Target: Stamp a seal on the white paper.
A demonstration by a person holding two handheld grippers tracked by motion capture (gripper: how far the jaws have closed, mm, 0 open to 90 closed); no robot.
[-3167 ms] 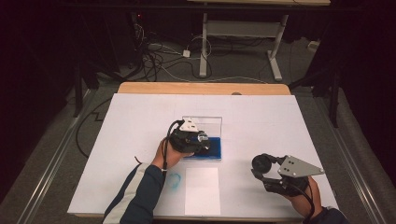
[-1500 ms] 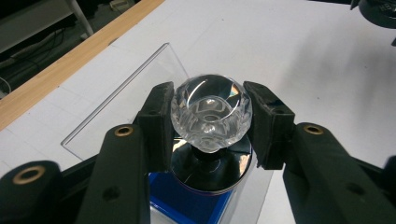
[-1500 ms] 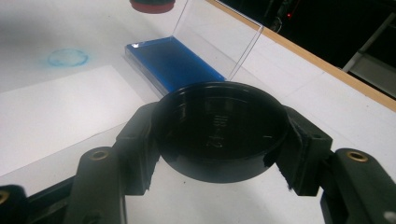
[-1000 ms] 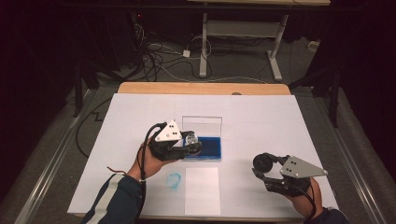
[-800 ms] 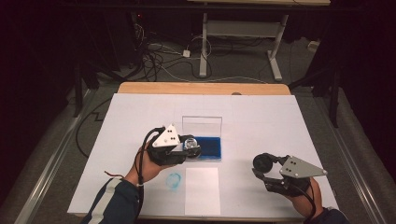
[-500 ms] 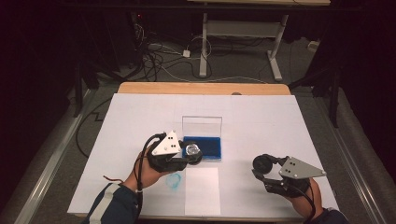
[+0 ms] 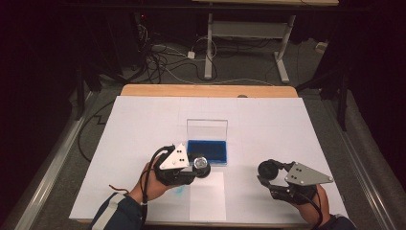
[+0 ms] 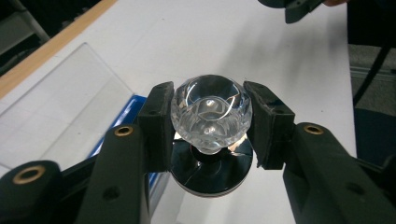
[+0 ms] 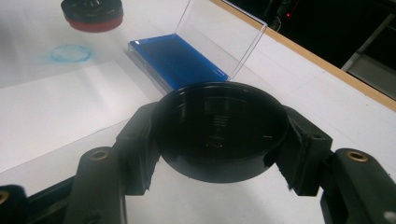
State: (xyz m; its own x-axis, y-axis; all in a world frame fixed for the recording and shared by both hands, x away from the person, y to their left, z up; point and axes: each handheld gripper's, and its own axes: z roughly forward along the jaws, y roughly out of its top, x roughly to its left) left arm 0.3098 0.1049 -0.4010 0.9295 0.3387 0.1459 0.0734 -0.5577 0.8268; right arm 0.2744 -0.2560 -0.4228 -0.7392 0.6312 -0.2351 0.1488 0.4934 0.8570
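My left gripper (image 7: 200, 166) (image 8: 211, 123) is shut on the clear faceted knob of a stamp (image 7: 201, 164) (image 8: 211, 112) with a round black base. It holds the stamp upright just in front of the blue ink pad (image 7: 207, 150) (image 8: 134, 106), by the far edge of a white paper sheet (image 7: 208, 196). In the right gripper view the stamp (image 9: 92, 14) shows a red underside. My right gripper (image 7: 266, 170) (image 9: 219, 140) is shut on a round black cap (image 7: 267, 168) (image 9: 219, 123) near the table's front right.
The ink pad's clear lid (image 7: 207, 129) (image 9: 224, 37) stands open behind the pad (image 9: 175, 60). A blue ring mark (image 7: 179, 190) (image 9: 70, 52) lies on the white table cover left of the sheet (image 9: 60, 107). A wooden table edge (image 7: 206, 90) runs along the far side.
My left gripper has carried the stamp off the ink pad, out to its left, then toward the near side to the pad's front edge. The right gripper has kept still.
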